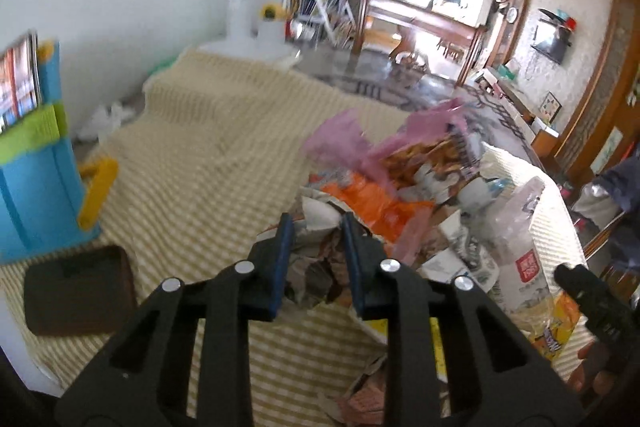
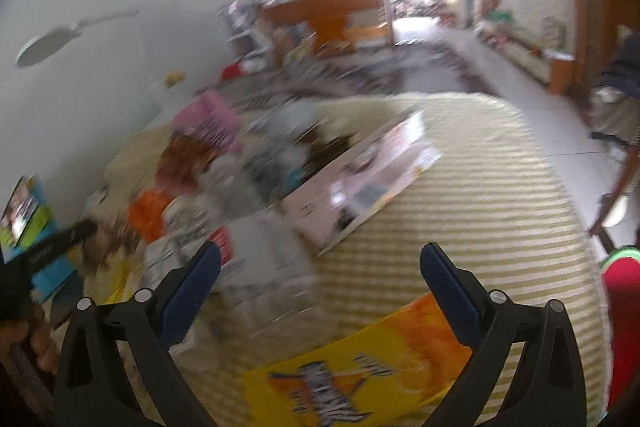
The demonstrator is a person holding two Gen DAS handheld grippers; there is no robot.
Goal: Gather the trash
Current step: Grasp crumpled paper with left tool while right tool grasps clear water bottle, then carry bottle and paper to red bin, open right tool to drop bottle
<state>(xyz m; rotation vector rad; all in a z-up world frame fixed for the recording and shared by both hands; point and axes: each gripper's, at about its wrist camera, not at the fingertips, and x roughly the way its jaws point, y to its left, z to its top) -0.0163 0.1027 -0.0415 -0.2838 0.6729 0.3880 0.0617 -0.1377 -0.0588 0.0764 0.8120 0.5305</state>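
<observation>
My left gripper (image 1: 316, 227) is shut on a crumpled wad of paper (image 1: 316, 263) at the near edge of a trash heap on the striped cream tablecloth (image 1: 192, 163). The heap holds a pink plastic bag (image 1: 340, 139), an orange wrapper (image 1: 372, 203) and a clear plastic bottle (image 1: 520, 247). My right gripper (image 2: 320, 259) is open and empty, above the cloth. A yellow-orange snack packet (image 2: 360, 371) lies just below it, the blurred bottle (image 2: 272, 283) at its left finger, and a pink flat box (image 2: 364, 183) beyond.
A blue and green toy box (image 1: 36, 163) with a yellow handle stands at the left. A dark brown flat pad (image 1: 80, 291) lies near the front left edge. A white lamp base (image 1: 244, 35) stands at the table's far side. A red object (image 2: 624, 327) is at the right edge.
</observation>
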